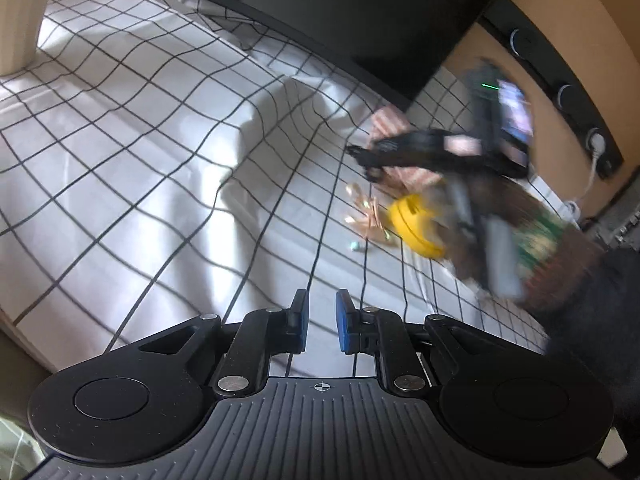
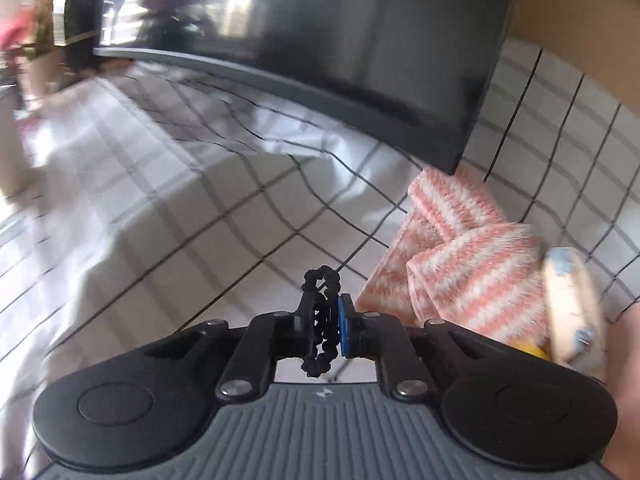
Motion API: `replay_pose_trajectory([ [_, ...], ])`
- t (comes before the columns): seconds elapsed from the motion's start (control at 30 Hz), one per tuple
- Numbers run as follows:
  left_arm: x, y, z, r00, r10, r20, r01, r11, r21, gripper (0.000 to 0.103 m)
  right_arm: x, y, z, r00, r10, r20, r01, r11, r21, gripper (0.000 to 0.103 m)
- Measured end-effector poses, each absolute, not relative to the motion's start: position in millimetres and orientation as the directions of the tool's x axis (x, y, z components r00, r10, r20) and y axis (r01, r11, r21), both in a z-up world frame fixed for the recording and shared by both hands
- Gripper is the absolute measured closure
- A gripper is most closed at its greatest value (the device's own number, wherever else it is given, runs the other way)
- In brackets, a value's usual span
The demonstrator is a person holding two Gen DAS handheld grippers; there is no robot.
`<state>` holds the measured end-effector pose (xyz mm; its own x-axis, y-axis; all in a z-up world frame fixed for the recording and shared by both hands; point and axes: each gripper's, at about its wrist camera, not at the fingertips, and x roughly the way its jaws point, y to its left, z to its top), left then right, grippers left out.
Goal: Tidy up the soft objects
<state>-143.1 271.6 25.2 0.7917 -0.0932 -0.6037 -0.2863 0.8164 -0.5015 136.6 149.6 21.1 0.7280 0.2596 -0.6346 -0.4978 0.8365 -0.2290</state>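
Observation:
My right gripper (image 2: 325, 316) is shut on a black beaded scrunchie (image 2: 320, 320) and holds it above the checked sheet (image 2: 180, 216). A pink and white striped cloth (image 2: 460, 256) lies just to its right. In the left wrist view my left gripper (image 1: 322, 316) is open and empty over the checked sheet (image 1: 140, 140). The right gripper (image 1: 368, 162) shows there too, blurred, at the right above the pink cloth (image 1: 386, 120), a yellow round toy (image 1: 416, 224) and a small shiny pinkish piece (image 1: 366, 212).
A large black screen (image 2: 360, 40) stands at the back of the bed. A beige round wooden object (image 2: 576, 312) sits at the right edge beside the striped cloth. A dark wall strip with sockets (image 1: 568, 92) runs at the far right.

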Motion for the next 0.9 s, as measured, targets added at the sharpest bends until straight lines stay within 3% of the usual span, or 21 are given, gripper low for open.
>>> replay_pose_trajectory([
  [0.23, -95.2, 248.0, 37.4, 0.796, -0.098, -0.598, -0.231, 0.864, -0.448, 0.086, 29.9, 75.2, 47.6, 0.735, 0.351, -0.580, -0.567, 0.787, -0.243, 0.091],
  [0.37, -53.1, 235.6, 46.3, 0.801, -0.090, -0.591, -0.196, 0.895, -0.401, 0.086, -1.5, 25.8, 37.1, 0.762, 0.276, -0.586, -0.499, 0.826, -0.260, 0.091],
  [0.67, 37.0, 215.9, 27.9, 0.674, -0.041, -0.738, -0.197, 0.952, -0.233, 0.082, -36.9, -43.7, 7.0, 0.812, 0.102, -0.575, -0.313, 0.907, -0.281, 0.091],
  [0.8, 43.8, 203.3, 20.3, 0.678, -0.005, -0.735, -0.148, 0.978, -0.144, 0.079, -39.3, -63.0, -1.4, 0.810, 0.064, -0.583, -0.250, 0.937, -0.245, 0.091],
  [0.87, 45.2, 202.7, 19.4, 0.685, 0.002, -0.729, -0.146, 0.980, -0.135, 0.079, -42.0, -69.0, -2.0, 0.812, 0.070, -0.579, -0.244, 0.943, -0.228, 0.087],
  [0.9, 45.2, 203.0, 19.1, 0.689, 0.004, -0.724, -0.146, 0.980, -0.134, 0.079, -43.8, -71.4, -2.1, 0.813, 0.076, -0.578, -0.246, 0.943, -0.223, 0.080],
])
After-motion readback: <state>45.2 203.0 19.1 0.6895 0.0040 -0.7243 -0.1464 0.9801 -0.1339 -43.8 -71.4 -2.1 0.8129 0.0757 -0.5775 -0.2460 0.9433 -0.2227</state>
